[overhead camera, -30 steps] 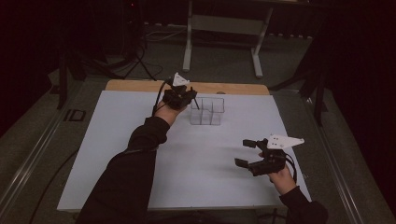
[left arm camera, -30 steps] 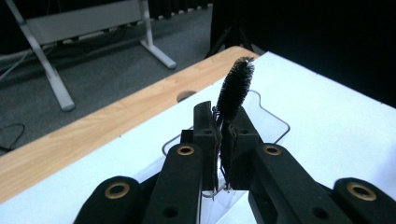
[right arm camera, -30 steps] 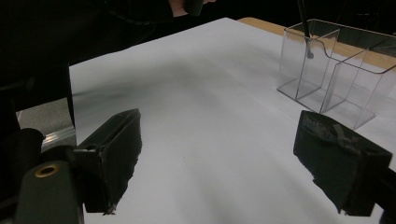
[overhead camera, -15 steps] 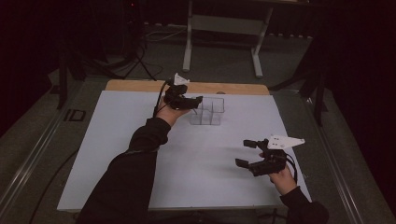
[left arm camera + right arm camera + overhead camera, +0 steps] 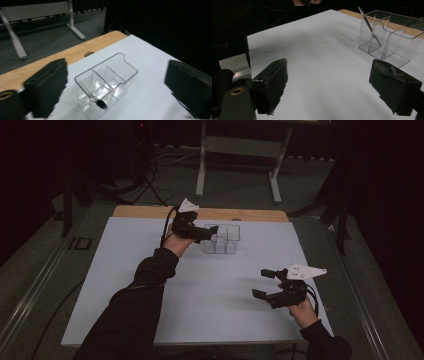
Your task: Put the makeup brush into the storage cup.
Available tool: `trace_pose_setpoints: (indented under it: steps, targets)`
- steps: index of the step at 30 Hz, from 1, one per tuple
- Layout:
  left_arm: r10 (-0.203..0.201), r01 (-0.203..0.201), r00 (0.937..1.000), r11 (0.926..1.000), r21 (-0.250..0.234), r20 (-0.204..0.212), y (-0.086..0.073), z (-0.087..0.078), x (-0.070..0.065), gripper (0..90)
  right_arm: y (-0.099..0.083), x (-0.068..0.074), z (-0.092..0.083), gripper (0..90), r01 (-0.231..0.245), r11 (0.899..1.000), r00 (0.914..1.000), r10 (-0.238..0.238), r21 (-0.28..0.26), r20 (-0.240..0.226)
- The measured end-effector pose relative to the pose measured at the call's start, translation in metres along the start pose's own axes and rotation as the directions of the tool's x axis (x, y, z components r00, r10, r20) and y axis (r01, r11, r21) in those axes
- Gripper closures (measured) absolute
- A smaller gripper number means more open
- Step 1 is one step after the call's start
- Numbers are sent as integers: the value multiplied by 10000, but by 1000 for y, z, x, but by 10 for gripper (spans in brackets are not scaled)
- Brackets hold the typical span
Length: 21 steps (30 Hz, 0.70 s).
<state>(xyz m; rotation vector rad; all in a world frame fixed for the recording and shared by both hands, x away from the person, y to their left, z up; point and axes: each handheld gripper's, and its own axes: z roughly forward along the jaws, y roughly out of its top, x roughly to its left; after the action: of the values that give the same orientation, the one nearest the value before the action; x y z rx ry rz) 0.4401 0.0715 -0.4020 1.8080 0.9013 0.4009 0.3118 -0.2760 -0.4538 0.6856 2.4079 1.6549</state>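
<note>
The left gripper [image 5: 209,234] is hovering just above the near edge of a clear plastic organizer box [image 5: 222,239] at the far middle of the white table [image 5: 125,270], its jaws having just been opening and now standing wide with nothing between them. The box is showing thin dividers, and a slim dark-tipped brush [image 5: 101,104] is leaning inside one compartment. The right gripper [image 5: 265,283] is waiting well apart near the table's front right, jaws spread wide and empty.

High view looks down; both close tong views share the clear organizer [image 5: 221,239].
</note>
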Motion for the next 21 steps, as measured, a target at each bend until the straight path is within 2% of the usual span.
trace_pose_setpoints:
  steps: [1,3,8,13,21]
  targets:
    - [5,-6,10000,10000,-91,-45,-1,-3,-2,18,0,0,0,149,2,10000,10000,-2,9,11]
    - [41,-38,9999,9997,-232,166,-1,-9,-4,17,0,0,0,148,-6,10000,10000,6,2,19]
    - [252,-250,9996,9996,-155,106,-2,-25,-8,13,0,0,0,148,9,10000,10000,-9,26,84]
    - [316,-319,9988,9995,71,379,-4,-41,-12,12,0,0,-1,149,-15,10000,9999,15,10,126]
    - [482,-479,9968,9988,-72,635,-10,-67,-17,12,0,1,-2,148,-19,10000,9998,18,34,179]
